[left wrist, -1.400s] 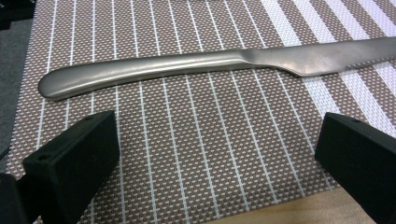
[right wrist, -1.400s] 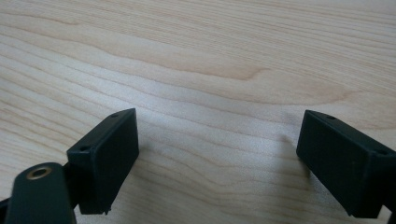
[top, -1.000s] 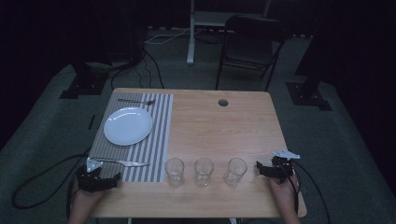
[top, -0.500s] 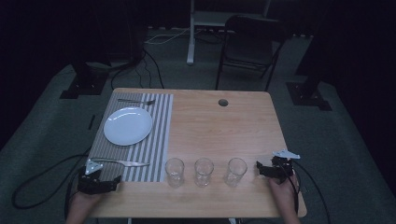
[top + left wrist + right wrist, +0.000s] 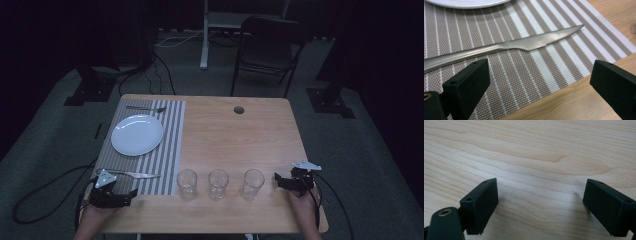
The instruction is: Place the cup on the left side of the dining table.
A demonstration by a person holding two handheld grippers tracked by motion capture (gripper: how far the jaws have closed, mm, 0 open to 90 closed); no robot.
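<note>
My left gripper [image 5: 131, 192] rests at the table's near left corner, on the front edge of the striped placemat [image 5: 167, 150]. Its jaws are open and have just been closing a little, with nothing between them. In the left gripper view [image 5: 539, 82] a steel knife [image 5: 531, 43] lies on the placemat just beyond the jaws, blade tip to the right. From above, the knife [image 5: 135, 174] lies in front of a white plate [image 5: 137, 134]. My right gripper [image 5: 276, 180] sits open at the near right, over bare wood [image 5: 540, 200].
Three empty glasses [image 5: 187, 184] [image 5: 218, 183] [image 5: 251, 184] stand in a row near the front edge, between the grippers. A fork [image 5: 146, 108] lies behind the plate. The wooden table [image 5: 235, 140] has a cable hole [image 5: 239, 109]. A chair [image 5: 265, 45] stands behind.
</note>
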